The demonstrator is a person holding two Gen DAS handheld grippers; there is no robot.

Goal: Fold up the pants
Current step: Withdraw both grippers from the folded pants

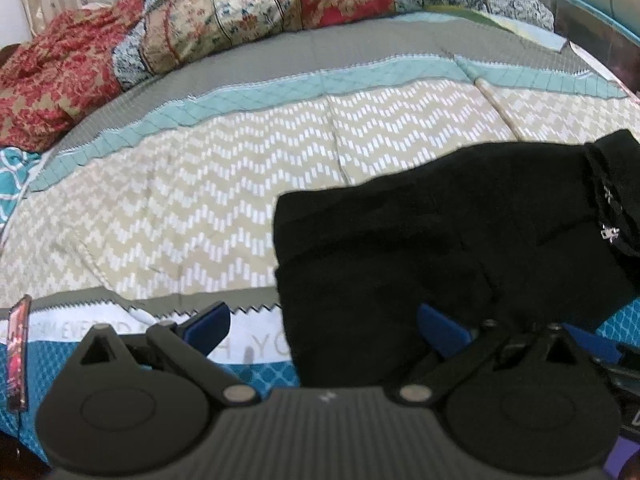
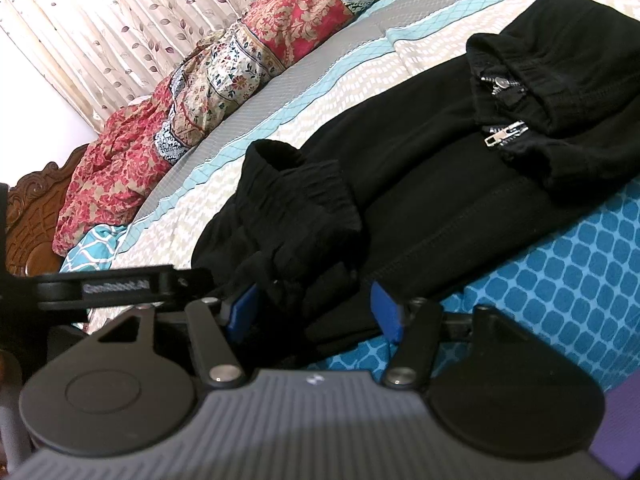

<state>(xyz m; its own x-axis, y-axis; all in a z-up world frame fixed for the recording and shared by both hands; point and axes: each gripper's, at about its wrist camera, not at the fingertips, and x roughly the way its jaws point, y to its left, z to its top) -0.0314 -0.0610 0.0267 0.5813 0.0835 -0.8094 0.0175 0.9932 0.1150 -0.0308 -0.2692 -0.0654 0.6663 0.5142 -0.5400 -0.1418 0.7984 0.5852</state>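
Your right gripper point(image 2: 314, 306) stands half open around the bunched near edge of the soft, limp black pants point(image 2: 420, 184) lying ahead on the bedspread point(image 2: 560, 264), your left gripper point(image 1: 322, 328) wide open, empty; pinch the thicker ribbed cuff.

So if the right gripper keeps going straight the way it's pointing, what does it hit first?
Most likely the black pants: the right gripper has its jaws apart on either side of a bunched ribbed cuff directly ahead. Depth is hard to judge, so contact may already be close.
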